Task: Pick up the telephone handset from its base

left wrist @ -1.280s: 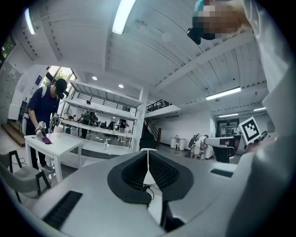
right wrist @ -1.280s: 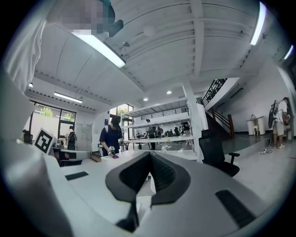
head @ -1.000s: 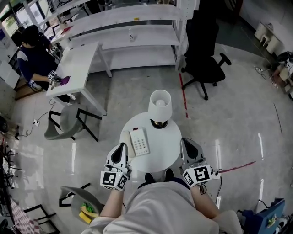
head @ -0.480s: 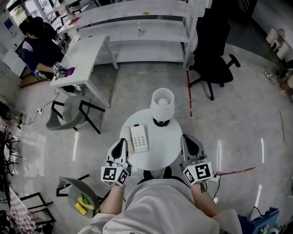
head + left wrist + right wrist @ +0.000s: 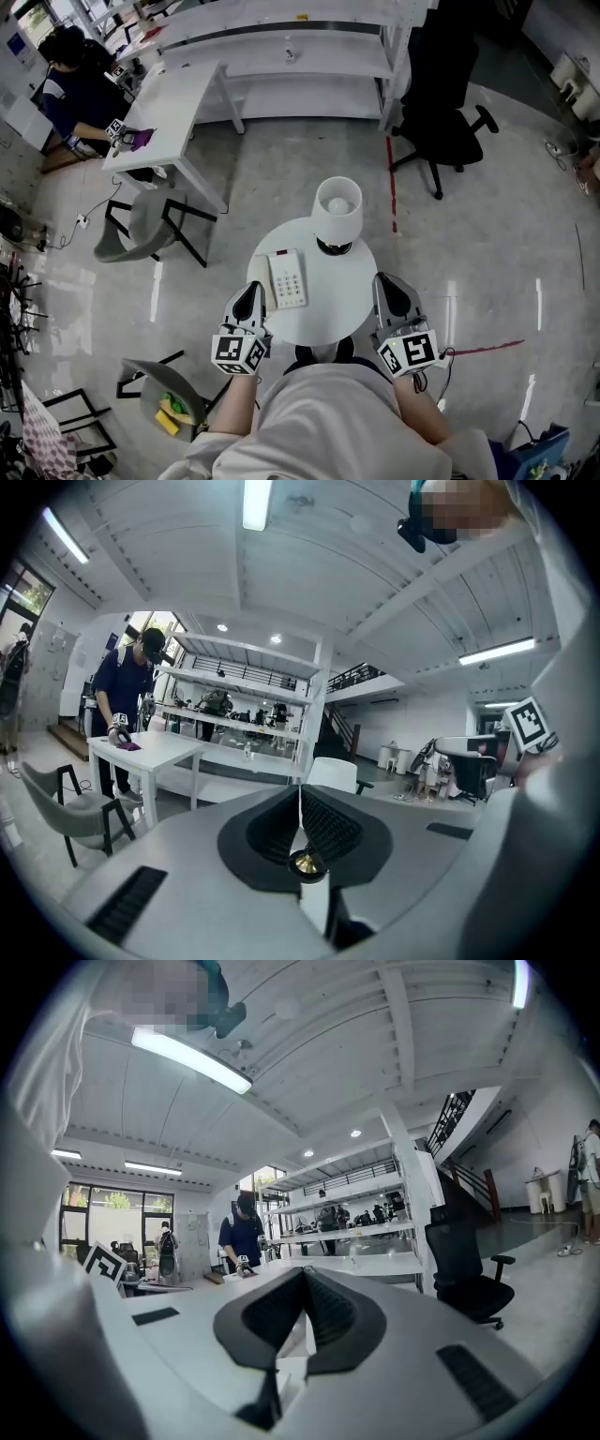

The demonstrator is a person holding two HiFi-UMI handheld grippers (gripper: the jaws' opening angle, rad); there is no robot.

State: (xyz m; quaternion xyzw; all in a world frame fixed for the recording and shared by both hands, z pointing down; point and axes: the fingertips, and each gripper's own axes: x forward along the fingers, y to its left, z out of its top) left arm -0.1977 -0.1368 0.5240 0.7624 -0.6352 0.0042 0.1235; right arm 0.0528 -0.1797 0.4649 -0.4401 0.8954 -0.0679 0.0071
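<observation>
Head view: handset (image 5: 264, 281) sits on telephone base (image 5: 290, 278), on round white table (image 5: 328, 302) near lamp (image 5: 338, 206); left gripper (image 5: 248, 292) & right gripper (image 5: 389, 287) at table's near edge, apart from phone.
Left gripper view: 2 jaws pressed together, nothing btwn.
Right gripper view: jaws meet, empty.

In the head view, the lamp shade (image 5: 338, 203) at 12 o'clock on the round tabletop (image 5: 333, 302) covers nearly all of its base. The person's torso (image 5: 323, 422) hides the tabletop's 6 o'clock rim. The markings on the telephone (image 5: 289, 278) keys are too small to read. Whether the left gripper (image 5: 249, 293) touches the handset (image 5: 259, 276) cannot be told. In both gripper views the gripper's own body blocks the telephone.
</observation>
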